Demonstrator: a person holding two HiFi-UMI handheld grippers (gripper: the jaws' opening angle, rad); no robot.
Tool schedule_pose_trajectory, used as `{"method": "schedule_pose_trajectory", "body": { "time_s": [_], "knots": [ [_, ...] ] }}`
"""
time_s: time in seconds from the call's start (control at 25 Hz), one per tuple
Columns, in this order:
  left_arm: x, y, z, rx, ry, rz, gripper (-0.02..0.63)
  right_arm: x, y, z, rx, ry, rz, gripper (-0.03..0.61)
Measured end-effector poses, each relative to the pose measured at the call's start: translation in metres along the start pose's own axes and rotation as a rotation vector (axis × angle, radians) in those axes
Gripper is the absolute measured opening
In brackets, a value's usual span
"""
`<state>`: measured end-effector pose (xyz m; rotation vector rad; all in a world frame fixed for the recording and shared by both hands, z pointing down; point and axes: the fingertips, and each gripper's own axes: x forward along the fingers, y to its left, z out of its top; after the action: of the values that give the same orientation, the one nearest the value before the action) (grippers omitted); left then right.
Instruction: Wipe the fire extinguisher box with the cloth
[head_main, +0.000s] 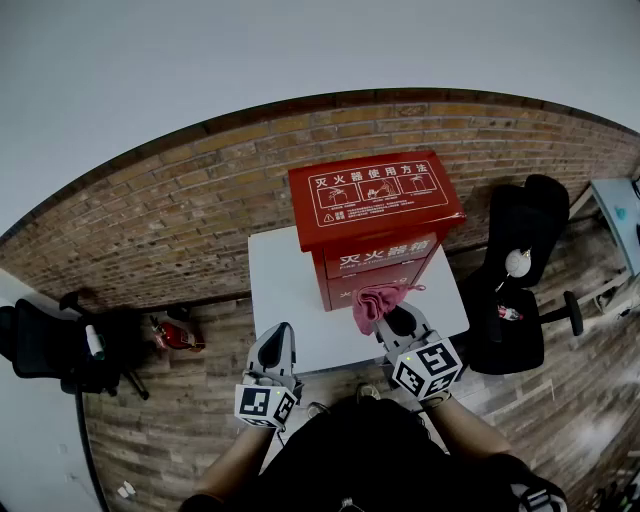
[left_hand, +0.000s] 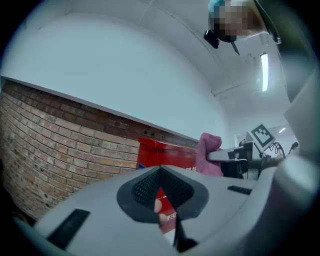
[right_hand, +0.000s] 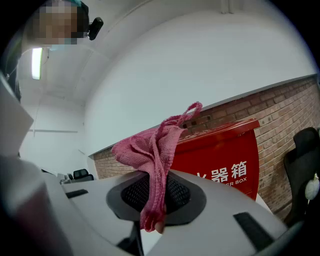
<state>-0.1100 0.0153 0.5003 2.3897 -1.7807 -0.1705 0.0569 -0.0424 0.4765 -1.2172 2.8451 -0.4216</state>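
Note:
A red fire extinguisher box (head_main: 372, 226) with white print stands on a white table (head_main: 285, 300) against a brick wall. My right gripper (head_main: 398, 322) is shut on a pink cloth (head_main: 375, 302), held just in front of the box's lower front face. In the right gripper view the cloth (right_hand: 152, 165) bunches up out of the closed jaws, with the box (right_hand: 225, 160) behind it. My left gripper (head_main: 272, 352) hovers at the table's near edge, left of the box, shut and holding nothing. The left gripper view shows the box (left_hand: 165, 156) and the cloth (left_hand: 207, 154) beyond.
A black office chair (head_main: 520, 275) stands right of the table. Another dark chair (head_main: 60, 350) sits at the far left. A small red object (head_main: 176, 334) lies on the wood floor by the wall. The brick wall (head_main: 180, 230) runs behind the table.

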Motion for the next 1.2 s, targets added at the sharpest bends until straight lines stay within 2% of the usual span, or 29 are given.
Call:
{"method": "schedule_pose_trajectory", "body": {
  "time_s": [0.28, 0.56, 0.88, 1.04, 1.2],
  "knots": [
    [0.006, -0.003, -0.004, 0.013, 0.001, 0.020, 0.034, 0.002, -0.007, 0.003, 0.017, 0.007, 0.029, 0.067],
    [0.018, -0.009, -0.006, 0.013, 0.004, 0.054, 0.034, 0.008, -0.015, 0.005, 0.047, 0.041, 0.100, 0.067],
    [0.035, -0.021, -0.011, 0.010, 0.002, 0.127, 0.034, 0.013, -0.030, 0.027, 0.173, 0.099, 0.277, 0.067],
    [0.039, -0.029, -0.012, 0.014, -0.002, 0.177, 0.034, 0.014, -0.034, 0.048, 0.162, 0.144, 0.378, 0.067],
    [0.040, -0.032, -0.016, 0.020, 0.010, 0.216, 0.034, 0.018, -0.031, 0.075, 0.126, 0.136, 0.478, 0.067]
  ]
}}
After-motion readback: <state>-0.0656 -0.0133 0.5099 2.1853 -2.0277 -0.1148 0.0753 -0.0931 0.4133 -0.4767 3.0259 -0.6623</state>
